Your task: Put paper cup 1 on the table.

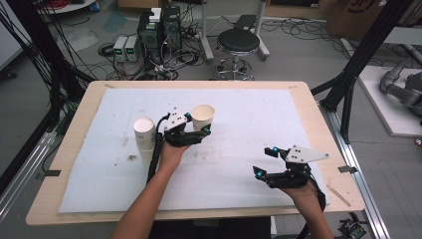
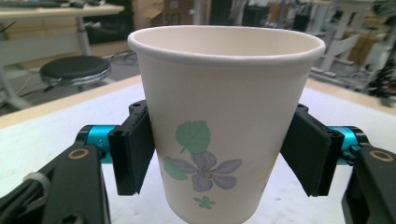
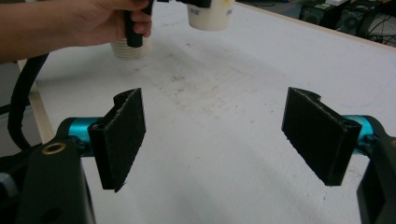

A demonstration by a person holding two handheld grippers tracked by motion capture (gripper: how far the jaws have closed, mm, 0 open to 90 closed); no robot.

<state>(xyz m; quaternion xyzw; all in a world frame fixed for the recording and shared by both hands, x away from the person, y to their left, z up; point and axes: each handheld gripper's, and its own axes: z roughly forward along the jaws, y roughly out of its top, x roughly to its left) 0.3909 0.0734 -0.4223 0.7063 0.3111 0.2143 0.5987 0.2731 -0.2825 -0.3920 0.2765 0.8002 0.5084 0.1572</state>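
Your left gripper (image 2: 219,163) clamps the upright paper cup (image 2: 224,121) — cup stack (image 1: 144,137) sits just left; right gripper (image 3: 219,140) gapes empty, well apart.

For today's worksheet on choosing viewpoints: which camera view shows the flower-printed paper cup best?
The left gripper view: the flower-printed paper cup is close, its print and rim clear between the claw pads. The high view shows it small; the right gripper view catches its cropped bottom.
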